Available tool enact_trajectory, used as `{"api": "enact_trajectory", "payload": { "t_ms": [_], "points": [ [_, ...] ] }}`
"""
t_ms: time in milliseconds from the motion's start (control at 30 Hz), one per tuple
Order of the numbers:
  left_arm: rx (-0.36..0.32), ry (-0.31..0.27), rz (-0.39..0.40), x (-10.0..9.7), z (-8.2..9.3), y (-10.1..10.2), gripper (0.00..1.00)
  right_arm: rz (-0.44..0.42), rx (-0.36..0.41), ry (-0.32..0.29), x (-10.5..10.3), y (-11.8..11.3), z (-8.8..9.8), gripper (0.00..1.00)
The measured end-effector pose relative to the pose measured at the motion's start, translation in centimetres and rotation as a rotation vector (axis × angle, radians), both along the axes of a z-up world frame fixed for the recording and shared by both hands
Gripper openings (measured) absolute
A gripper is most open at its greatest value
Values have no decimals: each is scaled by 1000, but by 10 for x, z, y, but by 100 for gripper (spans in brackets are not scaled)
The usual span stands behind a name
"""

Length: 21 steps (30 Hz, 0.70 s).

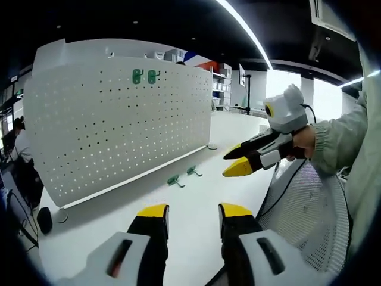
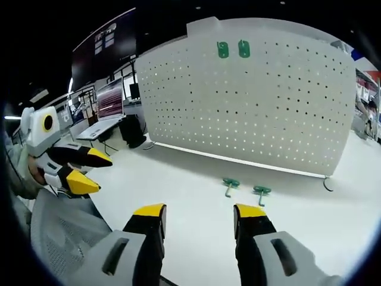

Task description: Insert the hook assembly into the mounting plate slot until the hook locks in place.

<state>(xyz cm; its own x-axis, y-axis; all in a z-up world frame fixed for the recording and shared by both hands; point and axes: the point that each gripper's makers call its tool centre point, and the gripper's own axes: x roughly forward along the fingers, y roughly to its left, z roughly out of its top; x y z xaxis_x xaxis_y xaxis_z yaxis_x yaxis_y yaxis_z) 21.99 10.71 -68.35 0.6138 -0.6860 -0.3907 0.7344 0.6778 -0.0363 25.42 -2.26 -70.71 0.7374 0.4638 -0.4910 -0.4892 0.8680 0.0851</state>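
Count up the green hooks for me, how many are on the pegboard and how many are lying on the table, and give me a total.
Hooks on the pegboard: 2
Hooks on the table: 2
Total: 4

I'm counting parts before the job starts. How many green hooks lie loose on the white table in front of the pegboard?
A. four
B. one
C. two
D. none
C: two green hooks lie side by side on the table before the pegboard, while two more already hang near its top.
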Motion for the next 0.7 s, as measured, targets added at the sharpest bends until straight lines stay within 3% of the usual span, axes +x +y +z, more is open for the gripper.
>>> {"api": "enact_trajectory", "payload": {
  "t_ms": [700],
  "points": [
    [53,12,-71,1,-2,-9,37,-33,20,13,-16,-14,7,50]
  ]
}}
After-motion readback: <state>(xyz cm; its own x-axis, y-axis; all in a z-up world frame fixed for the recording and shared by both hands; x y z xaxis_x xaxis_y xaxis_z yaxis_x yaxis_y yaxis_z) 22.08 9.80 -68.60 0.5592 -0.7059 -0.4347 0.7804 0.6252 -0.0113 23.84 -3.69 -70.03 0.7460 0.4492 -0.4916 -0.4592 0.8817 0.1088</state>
